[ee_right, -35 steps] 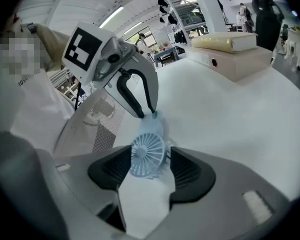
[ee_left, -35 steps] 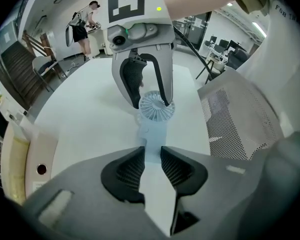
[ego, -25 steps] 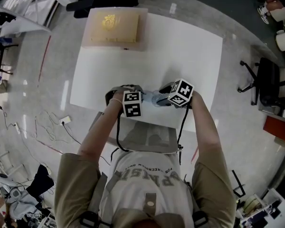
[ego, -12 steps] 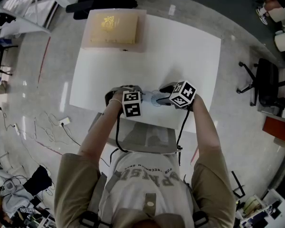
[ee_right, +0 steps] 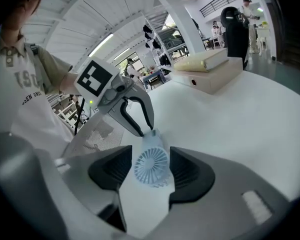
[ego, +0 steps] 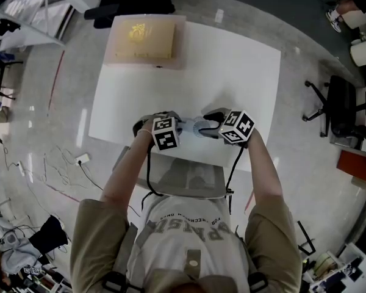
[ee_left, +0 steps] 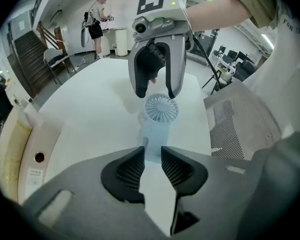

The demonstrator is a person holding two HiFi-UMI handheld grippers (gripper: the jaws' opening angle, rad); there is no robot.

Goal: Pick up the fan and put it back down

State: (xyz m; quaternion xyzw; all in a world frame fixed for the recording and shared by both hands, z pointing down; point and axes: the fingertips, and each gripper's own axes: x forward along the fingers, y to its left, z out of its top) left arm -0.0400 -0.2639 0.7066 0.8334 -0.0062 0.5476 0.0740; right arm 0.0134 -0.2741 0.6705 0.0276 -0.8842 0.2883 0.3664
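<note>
Noted: the fan (ee_left: 161, 109) lies on a 9-to-3 axis in the head view at the table's (ego: 232, 72) near edge, handle clamped in the left gripper (ee_left: 152, 151), head at 9 o'clock of the right gripper (ee_right: 151, 154), between jaws just closing but apart.

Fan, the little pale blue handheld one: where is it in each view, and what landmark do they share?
Head view: pale blue handheld fan at the white table's near edge, centre.
Left gripper view: fan at centre, round grille uppermost.
Right gripper view: fan low centre, grille facing the camera.
Shared landmark: beige box on the table.
</note>
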